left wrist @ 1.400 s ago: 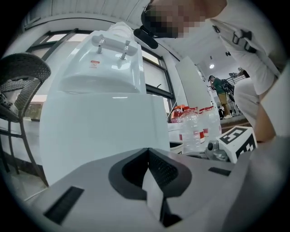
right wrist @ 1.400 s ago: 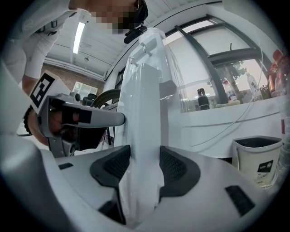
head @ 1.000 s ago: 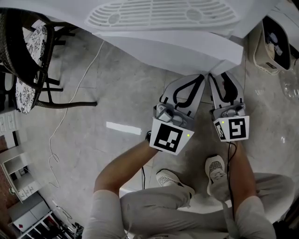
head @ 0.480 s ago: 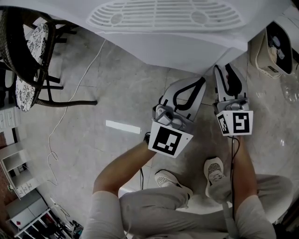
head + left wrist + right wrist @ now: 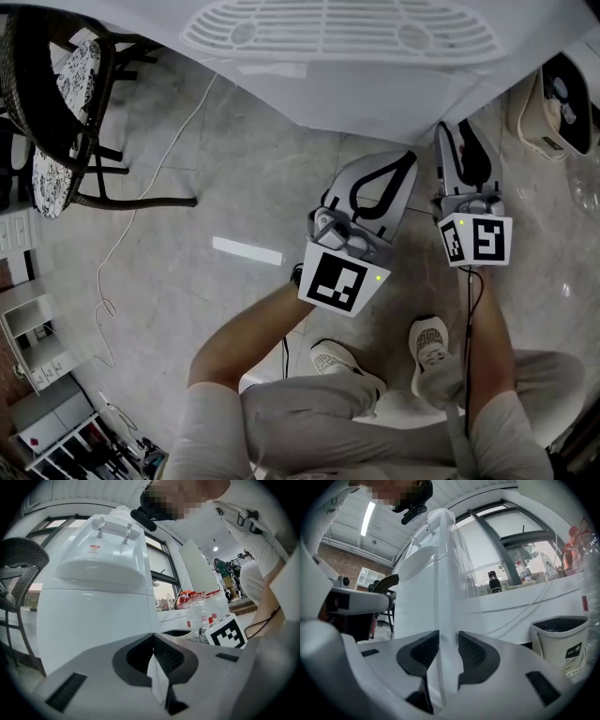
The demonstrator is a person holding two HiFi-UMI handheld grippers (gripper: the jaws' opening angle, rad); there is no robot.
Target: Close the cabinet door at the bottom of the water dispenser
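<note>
The white water dispenser [image 5: 337,37] stands before me, and its bottom cabinet door [image 5: 394,98] juts toward my grippers. My right gripper [image 5: 466,139] points level at the door's free edge. In the right gripper view that edge [image 5: 446,620] runs upright through the gap of the right gripper [image 5: 447,641]. Its jaws have just been closing and the pads now press on the edge from both sides. My left gripper [image 5: 408,161] hangs beside it, just short of the door. It is shut and empty, the left gripper [image 5: 153,637] facing the dispenser's front [image 5: 93,597].
A dark wicker chair [image 5: 56,103] stands at the left, with a white cable [image 5: 141,206] trailing over the tiled floor. A cream bin [image 5: 553,103] sits right of the dispenser. Plastic bottles [image 5: 201,616] stand further right. The person's shoes [image 5: 433,342] are below the grippers.
My right gripper has shifted right and a little further from me along the door's edge. The left gripper has stayed where it was.
</note>
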